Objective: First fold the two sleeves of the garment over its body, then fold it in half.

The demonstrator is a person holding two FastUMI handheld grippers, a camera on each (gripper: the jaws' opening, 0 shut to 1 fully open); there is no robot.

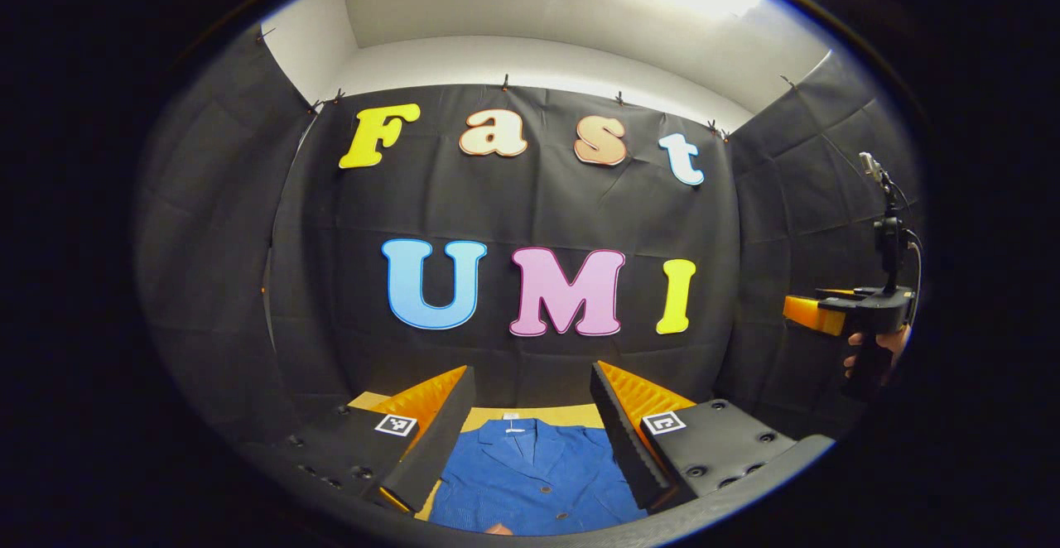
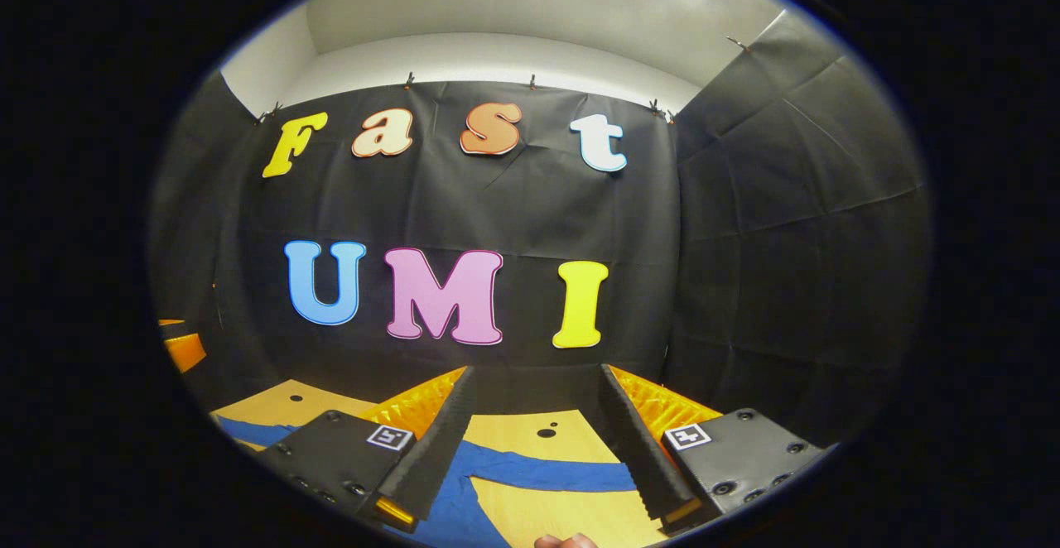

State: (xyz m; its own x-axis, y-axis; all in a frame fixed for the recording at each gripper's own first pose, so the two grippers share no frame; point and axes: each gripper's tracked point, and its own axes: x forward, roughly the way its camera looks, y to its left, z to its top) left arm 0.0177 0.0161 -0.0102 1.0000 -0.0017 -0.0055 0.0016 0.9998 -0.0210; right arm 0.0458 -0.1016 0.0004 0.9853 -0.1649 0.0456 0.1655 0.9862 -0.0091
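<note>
Both hand-held grippers — left, right — spread wide above the flat blue garment on the table.

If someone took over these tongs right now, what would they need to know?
Left tongs: open, holding nothing, hovering above the blue garment, aimed at its collar.
Right tongs: open, holding nothing, above a sleeve stretched out flat across the wooden table.
Done: nothing yet as far as can be seen; this sleeve lies unfolded.
Left: fold both sleeves over the body, then fold the garment in half.
</note>
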